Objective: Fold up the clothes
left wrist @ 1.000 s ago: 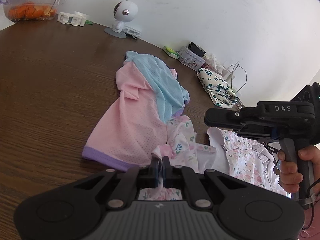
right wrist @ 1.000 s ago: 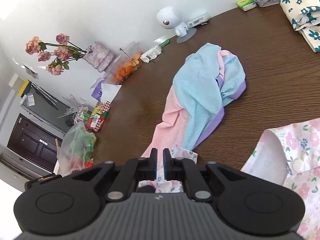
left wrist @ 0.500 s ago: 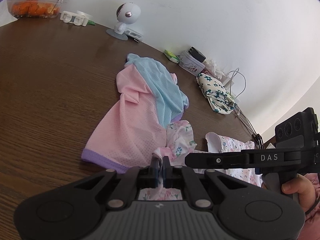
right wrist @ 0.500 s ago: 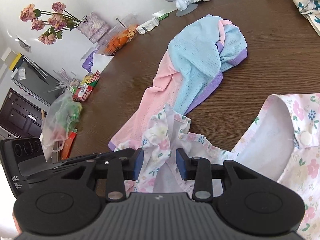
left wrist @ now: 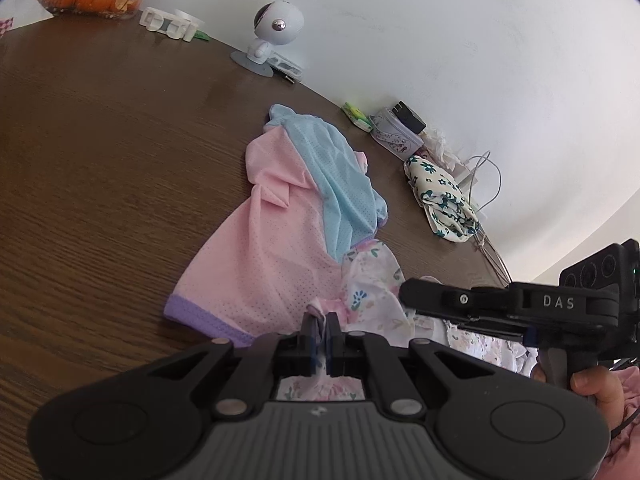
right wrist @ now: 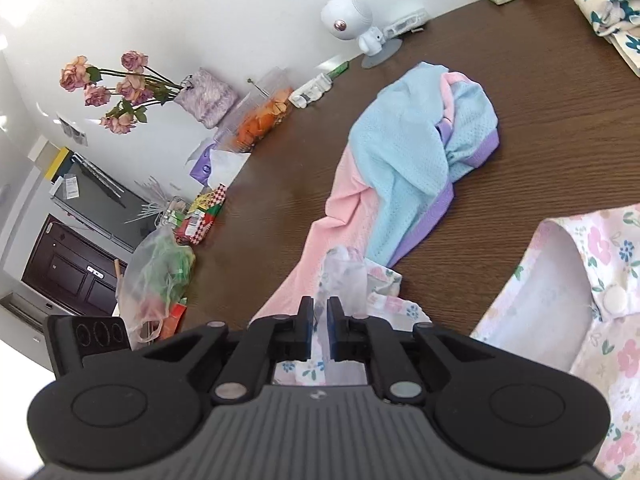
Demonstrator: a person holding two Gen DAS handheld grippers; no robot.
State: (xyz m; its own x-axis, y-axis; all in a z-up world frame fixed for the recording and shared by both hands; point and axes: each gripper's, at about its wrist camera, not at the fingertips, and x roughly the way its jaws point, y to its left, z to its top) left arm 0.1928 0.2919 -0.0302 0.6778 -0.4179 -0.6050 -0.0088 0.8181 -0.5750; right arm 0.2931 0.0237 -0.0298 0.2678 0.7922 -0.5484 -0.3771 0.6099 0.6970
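- Brown wood makes up the big table (left wrist: 100,168), the flat place where the clothes get folded.
- A pink and blue mesh shirt (left wrist: 280,248) lies crumpled in the middle of the table, likely waiting for its turn.
- The flowery pink shirt (right wrist: 592,312) lies at the near edge, part of it flat on the table and 1 bunched end lifted up, because both tools have hold of it.
- The right gripper (right wrist: 319,320) has just been closing its jaws, and a thin fold of the flowery cloth now sticks up between them, so it looks like a new grip beside the other tool.
- The left gripper (left wrist: 320,334) is pinched tight on another bit of the same cloth, likely to keep that end from slipping.
- A folded white cloth with dark green flowers (left wrist: 444,200) sits by the wall, so it may be done already.
- A small round white camera (left wrist: 276,26) stands at the far edge, out of the way.
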